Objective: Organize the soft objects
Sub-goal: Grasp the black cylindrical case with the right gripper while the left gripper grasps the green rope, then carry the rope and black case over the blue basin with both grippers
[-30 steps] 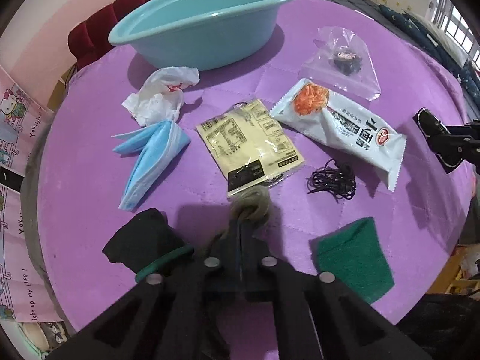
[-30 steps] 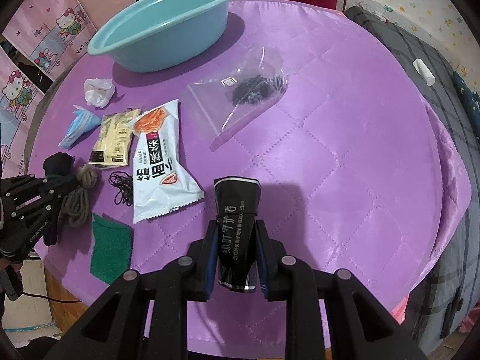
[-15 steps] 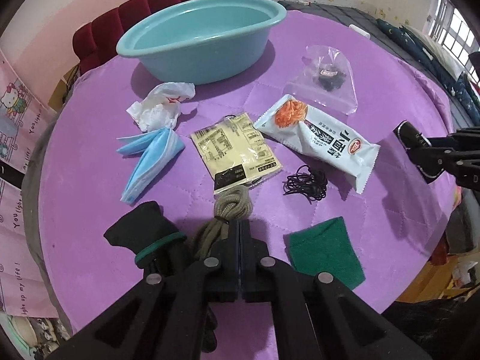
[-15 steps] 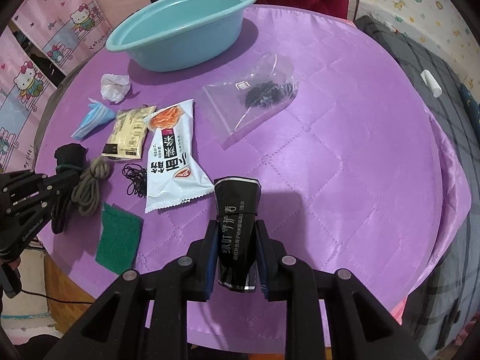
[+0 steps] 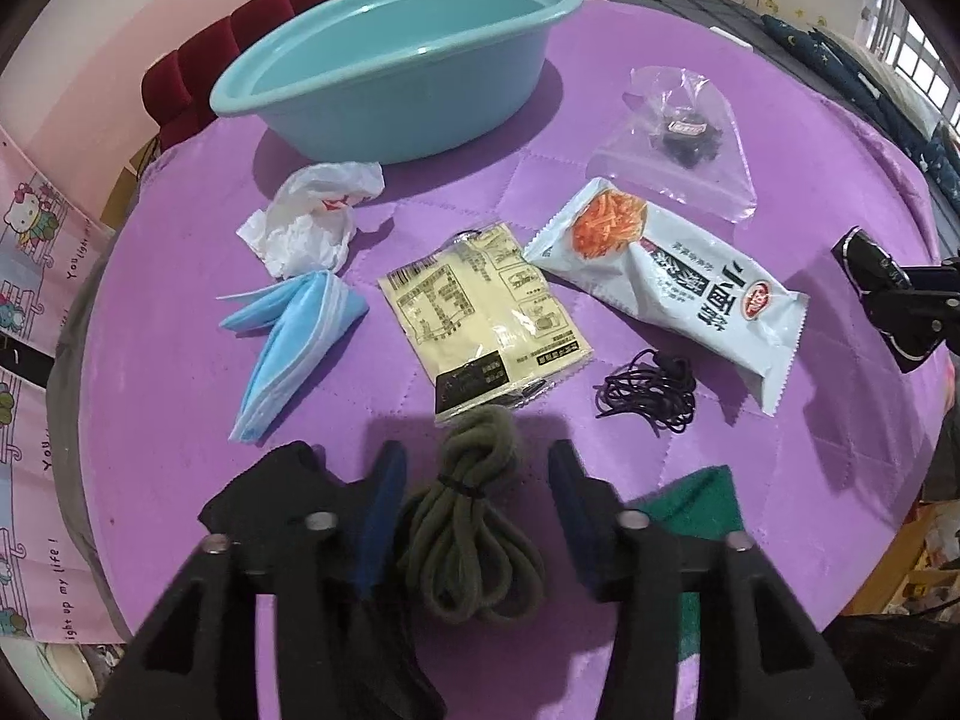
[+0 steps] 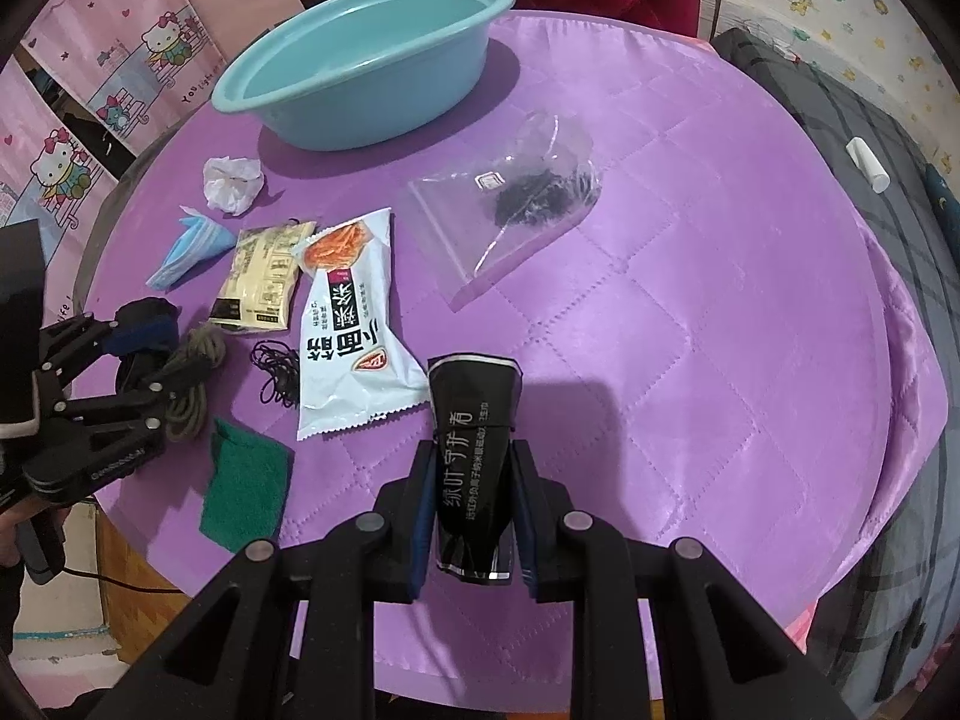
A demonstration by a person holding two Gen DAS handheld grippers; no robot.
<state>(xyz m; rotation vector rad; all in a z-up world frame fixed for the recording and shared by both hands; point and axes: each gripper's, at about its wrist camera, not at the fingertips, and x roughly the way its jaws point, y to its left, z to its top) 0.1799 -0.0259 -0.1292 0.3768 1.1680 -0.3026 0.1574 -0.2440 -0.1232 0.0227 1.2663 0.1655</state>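
Observation:
My left gripper (image 5: 474, 468) is open, its jaws on either side of an olive rope bundle (image 5: 474, 516) that lies on the purple table (image 5: 780, 120); the bundle also shows in the right wrist view (image 6: 195, 378). My right gripper (image 6: 471, 468) is shut on a black packet (image 6: 474, 456) with white lettering, held above the table's front part. A teal basin (image 5: 396, 78) stands empty at the far side. A black sock (image 5: 270, 492), green pad (image 5: 696, 504), blue masks (image 5: 294, 336), yellow packet (image 5: 480, 312), noodle packet (image 5: 666, 276) and black cord (image 5: 651, 390) lie around.
A crumpled white plastic bag (image 5: 312, 216) lies before the basin. A clear bag (image 5: 678, 138) with dark contents lies at the far right. Red chairs (image 5: 252, 18) stand behind the table. A grey bed (image 6: 888, 138) is at the right.
My left gripper has opened and let go of the olive rope bundle, which now lies between its jaws. The right gripper still holds the black packet.

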